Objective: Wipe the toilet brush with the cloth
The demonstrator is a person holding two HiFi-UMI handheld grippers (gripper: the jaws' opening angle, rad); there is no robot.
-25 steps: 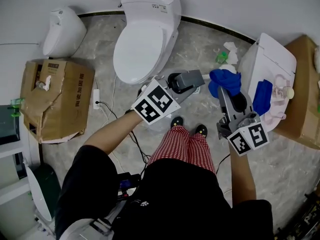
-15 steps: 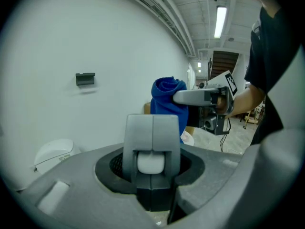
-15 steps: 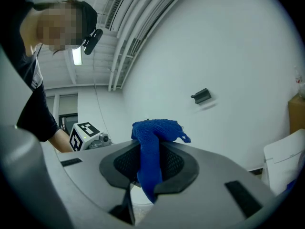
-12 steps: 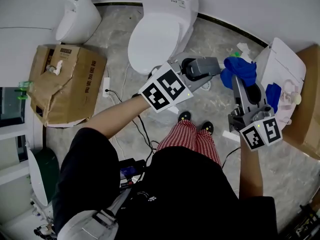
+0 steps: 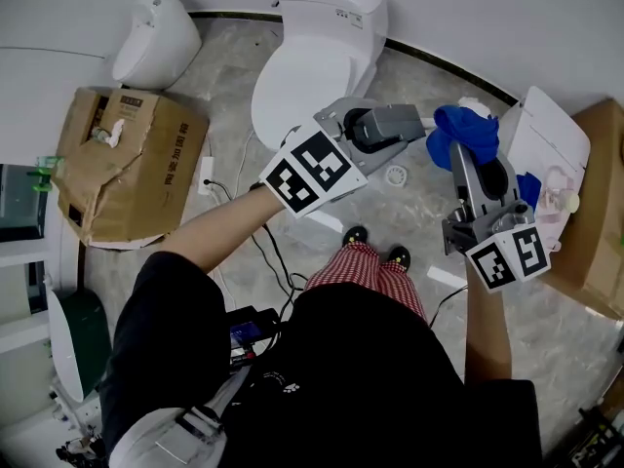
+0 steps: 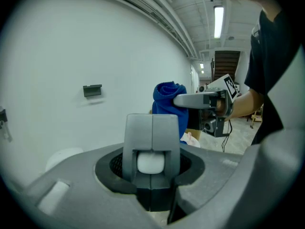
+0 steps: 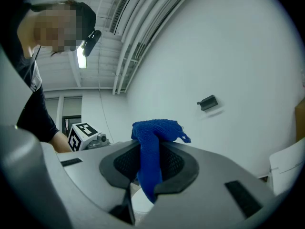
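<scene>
Left gripper view: the left gripper (image 6: 152, 128) has its jaws clamped on the toilet brush (image 6: 151, 162). Only a white rounded end shows between them, and the handle seems to run out along the jaws, its head hidden.

Right gripper view: the right gripper (image 7: 151, 151) pinches the blue cloth (image 7: 155, 128), which is bunched above its jaws.

Head view: the cloth sits just past the left jaws' tips. A white container (image 5: 551, 135) beside the right jaws holds blue and pink things.
</scene>
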